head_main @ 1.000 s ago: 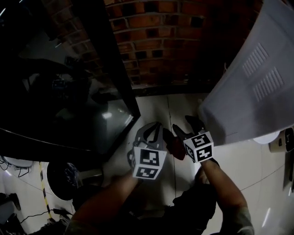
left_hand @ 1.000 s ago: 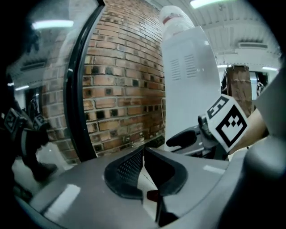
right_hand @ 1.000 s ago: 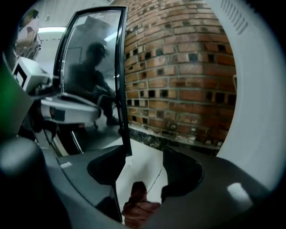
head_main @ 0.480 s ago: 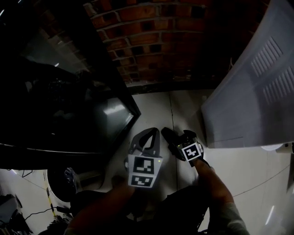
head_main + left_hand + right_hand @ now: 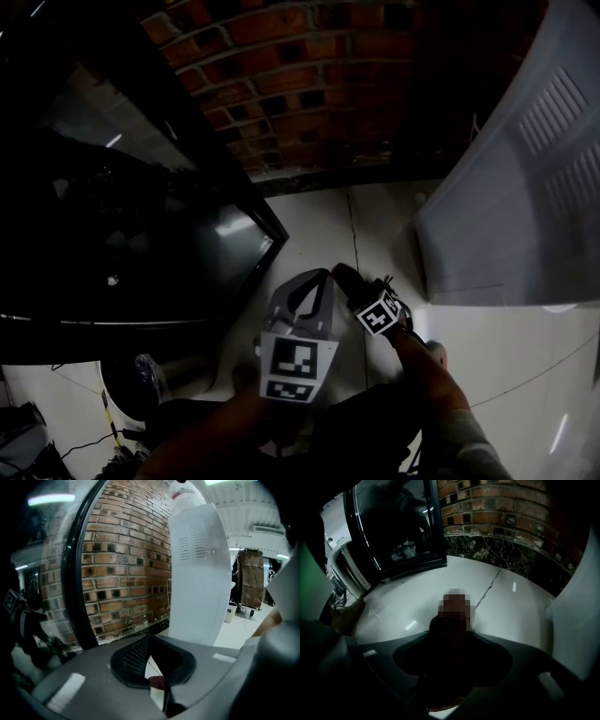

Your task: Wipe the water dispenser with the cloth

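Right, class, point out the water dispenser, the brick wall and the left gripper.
water dispenser (image 5: 197, 588), left gripper view, white vented panel.
brick wall (image 5: 309, 84), head view, middle bricks.
left gripper (image 5: 323, 276), head view, meeting jaw tips.

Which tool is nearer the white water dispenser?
Right. The right tool, shut on the dark cloth, is just left of the water dispenser; the left tool sits beyond it, farther left.

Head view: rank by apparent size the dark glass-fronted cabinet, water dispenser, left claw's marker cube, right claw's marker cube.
1. dark glass-fronted cabinet
2. water dispenser
3. left claw's marker cube
4. right claw's marker cube; it looks farther from the camera, so true sizes may match.
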{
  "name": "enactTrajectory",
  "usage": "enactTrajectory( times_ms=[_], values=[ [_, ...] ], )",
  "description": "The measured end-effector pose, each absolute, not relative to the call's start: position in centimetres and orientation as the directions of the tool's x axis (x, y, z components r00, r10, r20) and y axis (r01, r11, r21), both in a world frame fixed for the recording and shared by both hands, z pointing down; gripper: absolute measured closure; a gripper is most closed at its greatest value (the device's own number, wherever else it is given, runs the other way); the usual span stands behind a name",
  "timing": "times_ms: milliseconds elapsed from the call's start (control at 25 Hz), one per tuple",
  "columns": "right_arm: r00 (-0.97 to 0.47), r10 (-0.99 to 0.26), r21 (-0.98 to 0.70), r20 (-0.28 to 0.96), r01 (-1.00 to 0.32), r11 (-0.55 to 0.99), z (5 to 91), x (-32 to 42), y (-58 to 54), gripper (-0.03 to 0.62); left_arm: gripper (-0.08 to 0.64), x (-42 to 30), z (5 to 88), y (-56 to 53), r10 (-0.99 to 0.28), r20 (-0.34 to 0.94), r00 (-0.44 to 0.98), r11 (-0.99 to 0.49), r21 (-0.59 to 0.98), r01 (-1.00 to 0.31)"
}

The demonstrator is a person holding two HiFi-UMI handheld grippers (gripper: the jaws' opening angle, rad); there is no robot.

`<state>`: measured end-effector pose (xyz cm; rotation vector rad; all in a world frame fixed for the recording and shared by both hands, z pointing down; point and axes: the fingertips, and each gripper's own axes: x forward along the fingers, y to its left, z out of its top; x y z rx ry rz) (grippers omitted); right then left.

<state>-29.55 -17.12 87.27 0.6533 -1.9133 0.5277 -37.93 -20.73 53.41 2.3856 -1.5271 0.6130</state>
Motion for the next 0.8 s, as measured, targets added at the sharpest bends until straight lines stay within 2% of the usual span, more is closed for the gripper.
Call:
enactTrajectory(
  times_ms=[80,200,280,440,640,800],
  values=[
    [-0.351,-0.195,-0.081,0.916,-0.638,0.766,87.3,-29.6,-16.7,0.367,0.560,-38.1,53.3,-20.7,-0.805,0.469,0.362,-0.424,-0.029,-0.905],
    [-0.348,-0.173,-0.092,0.922,-0.628,0.773,86.9,-29.1,-16.0,0.479,0.560,-38.2,53.1,-20.6,-0.810,0.467,0.354,-0.418,-0.037,-0.908],
    [-0.345,-0.163,-0.104,0.924,-0.639,0.762,86.3,-28.6,-15.5,0.515,0.560,-38.1,52.8,-20.5,-0.815,0.462,0.351,-0.415,-0.043,-0.909],
    [-0.391,-0.194,-0.161,0.899,-0.710,0.686,83.6,-27.4,-15.0,0.528,0.560,-37.3,51.1,-20.8,-0.827,0.429,0.364,-0.420,-0.040,-0.907],
    [-0.474,-0.366,-0.159,0.801,-0.757,0.633,75.0,-27.1,-17.6,0.531,0.560,-35.8,47.6,-21.8,-0.857,0.347,0.380,-0.407,-0.003,-0.914],
    [-0.490,-0.526,-0.067,0.696,-0.773,0.631,64.9,-26.7,-20.2,0.532,0.560,-34.8,44.1,-22.5,-0.880,0.268,0.393,-0.398,0.038,-0.917]
  ],
)
